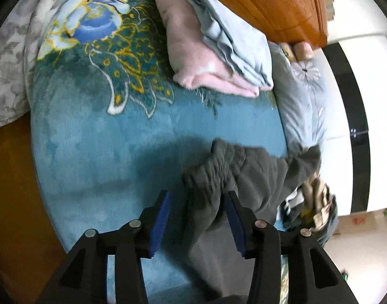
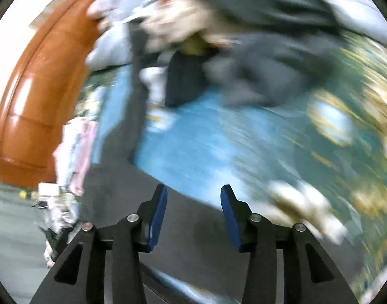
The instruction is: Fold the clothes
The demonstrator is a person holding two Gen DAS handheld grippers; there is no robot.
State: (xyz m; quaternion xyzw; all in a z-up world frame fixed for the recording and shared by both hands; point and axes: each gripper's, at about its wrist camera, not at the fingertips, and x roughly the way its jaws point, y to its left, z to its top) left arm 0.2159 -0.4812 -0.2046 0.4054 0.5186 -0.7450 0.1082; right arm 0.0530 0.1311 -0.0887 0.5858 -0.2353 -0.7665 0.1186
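Right tongs (image 2: 193, 197) gape over a blurred blue blanket (image 2: 193, 147) near dark grey clothes (image 2: 264, 76).

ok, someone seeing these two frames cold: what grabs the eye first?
Probably the teal blanket with its big blue-and-gold flower, filling the left wrist view. Next, the dark grey garment bunched between the open fingers of the left gripper, and the folded pink and grey-blue stack by the orange wooden board. The right wrist view is heavily motion-blurred, its right gripper open.
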